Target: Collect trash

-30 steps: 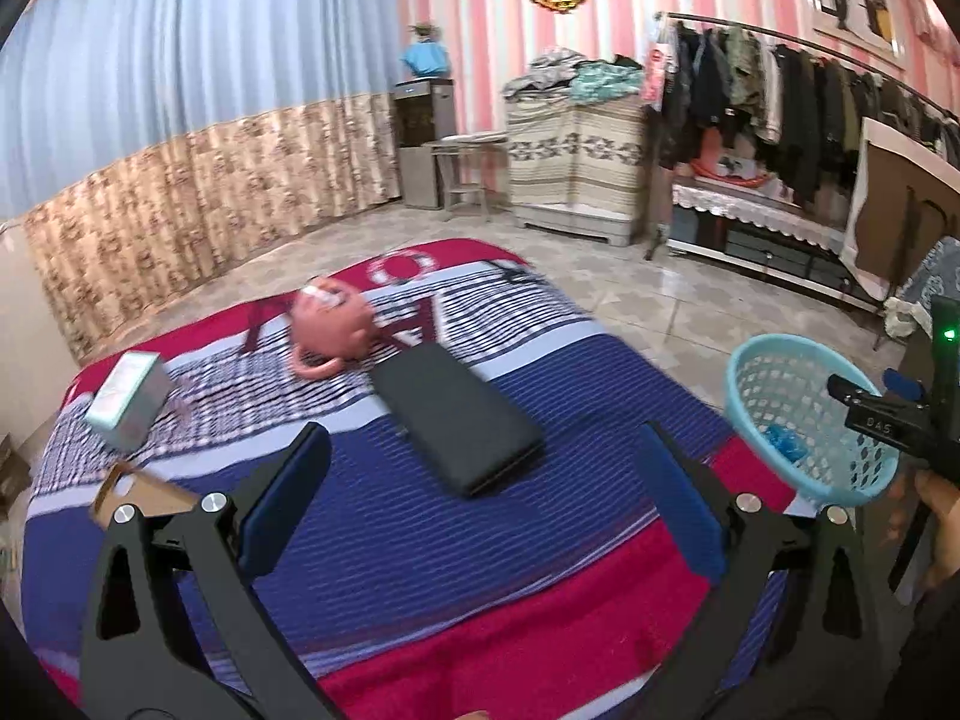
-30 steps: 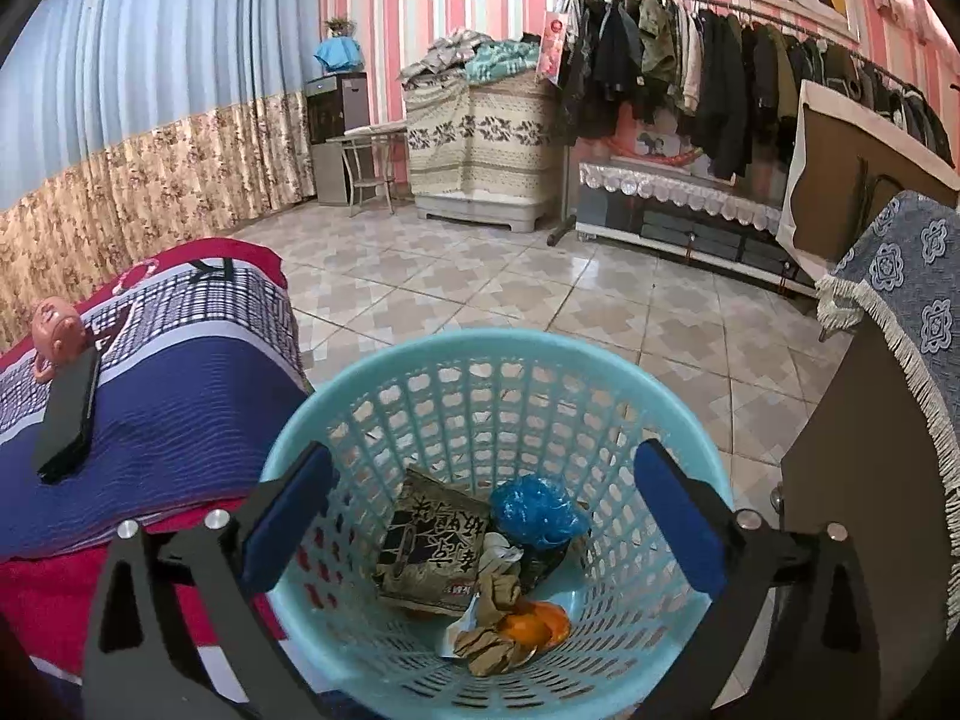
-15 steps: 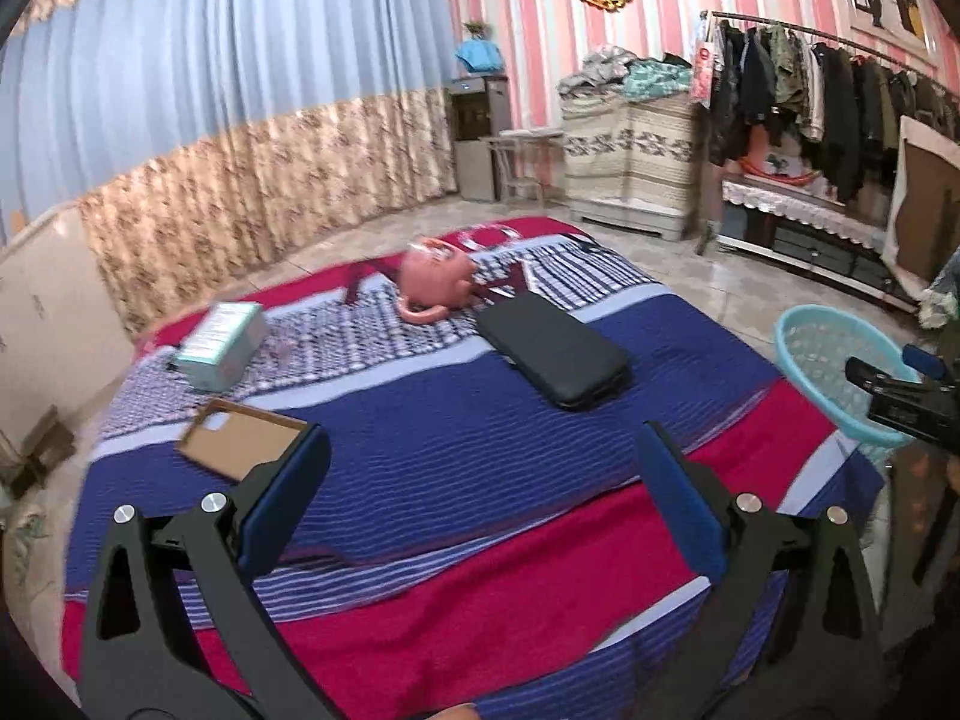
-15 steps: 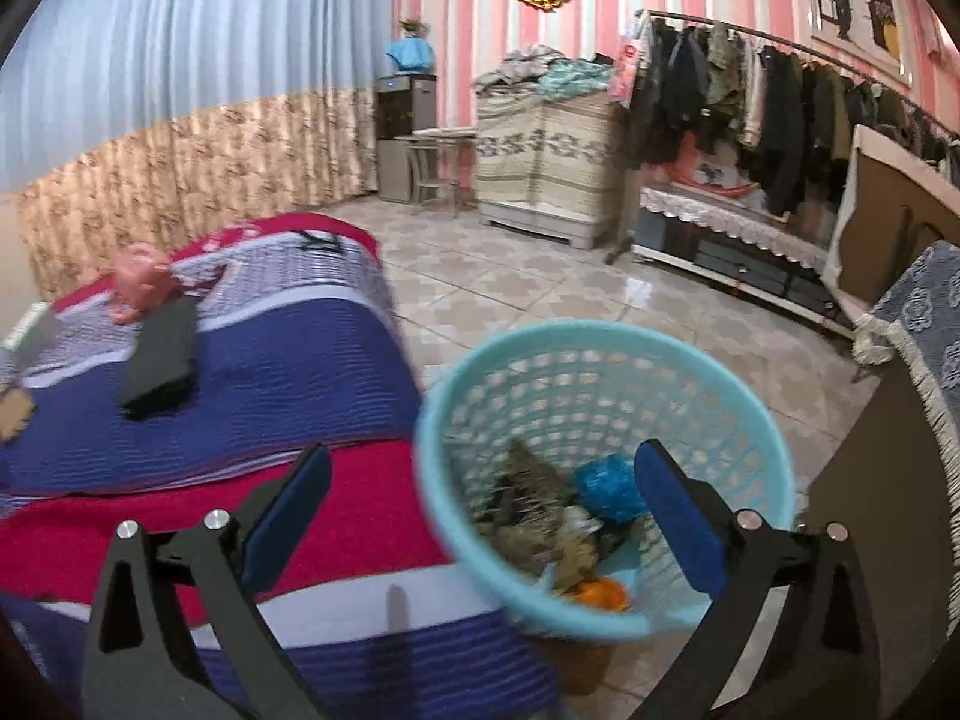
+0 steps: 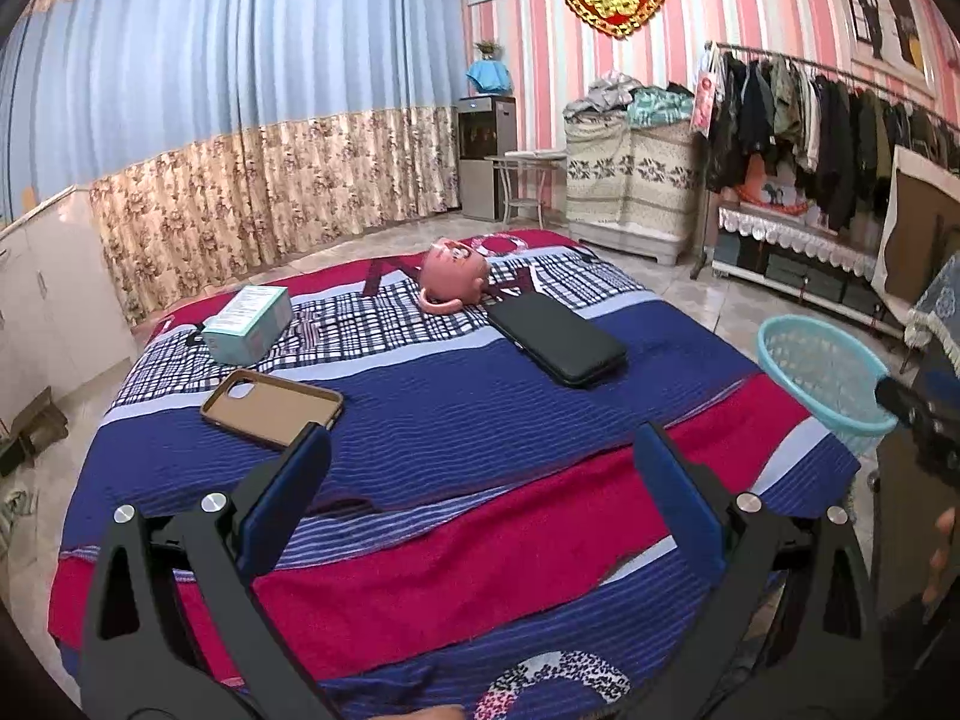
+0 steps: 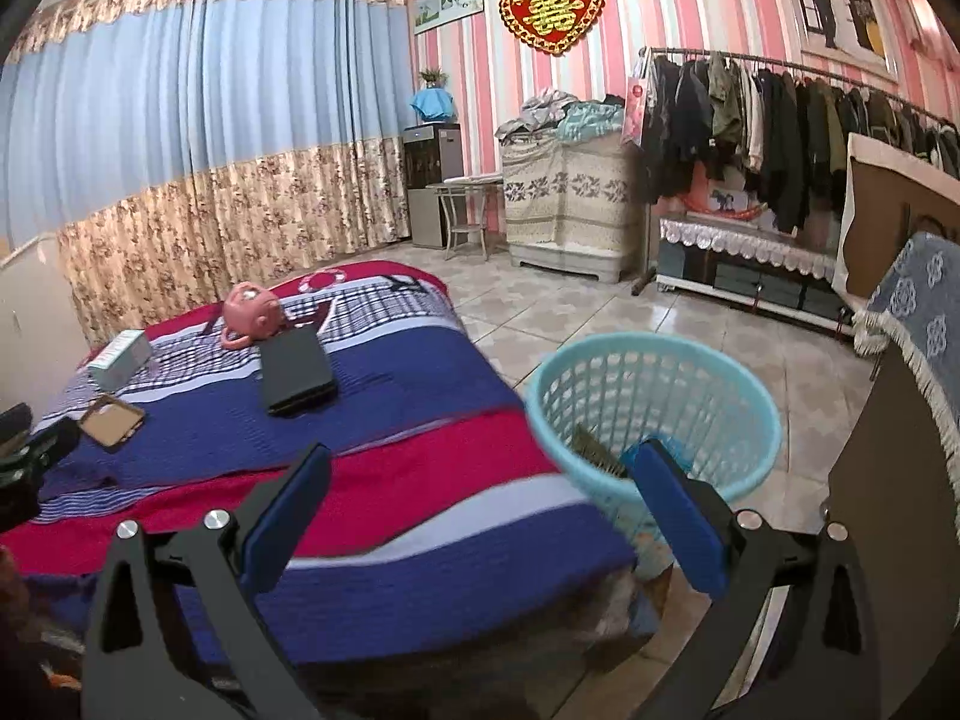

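A light blue plastic basket [image 6: 654,402] stands on the tiled floor beside the bed, with trash partly visible inside it. It also shows at the right of the left wrist view [image 5: 822,372]. My right gripper [image 6: 480,510] is open and empty, held back from the basket over the bed's near corner. My left gripper [image 5: 480,480] is open and empty above the striped blanket [image 5: 456,420]. The right gripper's body [image 5: 924,420] shows at the right edge of the left wrist view.
On the bed lie a brown phone case [image 5: 270,405], a black case [image 5: 558,339], a teal box [image 5: 249,321] and a pink toy head [image 5: 453,273]. A dark cabinet with a blue fringed cloth [image 6: 918,324] stands to the right. A clothes rack [image 6: 780,120] lines the far wall.
Both grippers pulled back and up from the bed and basket. The right gripper swung left off the basket, which now sits to its right. The phone case came into the left view.
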A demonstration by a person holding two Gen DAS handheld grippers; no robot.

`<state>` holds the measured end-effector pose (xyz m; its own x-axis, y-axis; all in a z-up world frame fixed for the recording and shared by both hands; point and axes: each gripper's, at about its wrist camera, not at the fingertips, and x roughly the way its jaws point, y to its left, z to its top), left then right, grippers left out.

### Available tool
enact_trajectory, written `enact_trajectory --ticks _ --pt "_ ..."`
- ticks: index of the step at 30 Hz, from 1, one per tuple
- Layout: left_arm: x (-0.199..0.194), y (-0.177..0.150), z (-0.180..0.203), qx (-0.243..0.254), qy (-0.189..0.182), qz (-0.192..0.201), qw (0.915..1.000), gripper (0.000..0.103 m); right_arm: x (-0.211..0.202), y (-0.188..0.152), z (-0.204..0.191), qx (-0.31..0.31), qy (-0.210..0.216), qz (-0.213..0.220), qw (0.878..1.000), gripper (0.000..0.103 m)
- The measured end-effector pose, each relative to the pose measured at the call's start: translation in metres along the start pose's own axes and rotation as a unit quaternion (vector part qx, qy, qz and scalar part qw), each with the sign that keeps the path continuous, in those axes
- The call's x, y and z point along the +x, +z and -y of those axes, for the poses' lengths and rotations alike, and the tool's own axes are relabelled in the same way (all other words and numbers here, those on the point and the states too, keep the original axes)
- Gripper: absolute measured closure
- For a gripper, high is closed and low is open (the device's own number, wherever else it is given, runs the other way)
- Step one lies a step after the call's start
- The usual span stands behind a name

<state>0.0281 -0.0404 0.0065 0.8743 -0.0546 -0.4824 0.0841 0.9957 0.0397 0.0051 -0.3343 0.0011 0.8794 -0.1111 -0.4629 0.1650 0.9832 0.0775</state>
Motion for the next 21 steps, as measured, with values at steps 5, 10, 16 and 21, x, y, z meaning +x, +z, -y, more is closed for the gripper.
enact_trajectory --ticks 5,10,16,21 --pt "-0.01 -0.005 -0.011 -0.009 0.008 0.011 0.9999 0.005 -0.012 -0.01 -0.018 -0.015 -0.001 0.003 1.0 0.004" --pt "-0.015 -0.013 -0.019 -0.019 -0.001 0.01 0.9998 0.005 -0.023 -0.019 -0.041 -0.025 -0.001 0.012 1.0 0.004" --pt "-0.024 -0.019 -0.023 -0.018 -0.013 0.025 0.9994 0.005 -0.033 -0.031 -0.064 -0.039 0.001 0.028 0.999 0.004" --pt "-0.025 -0.022 -0.029 -0.021 -0.017 0.033 0.9991 0.005 -0.04 -0.033 -0.077 -0.046 0.011 0.041 0.998 0.004"
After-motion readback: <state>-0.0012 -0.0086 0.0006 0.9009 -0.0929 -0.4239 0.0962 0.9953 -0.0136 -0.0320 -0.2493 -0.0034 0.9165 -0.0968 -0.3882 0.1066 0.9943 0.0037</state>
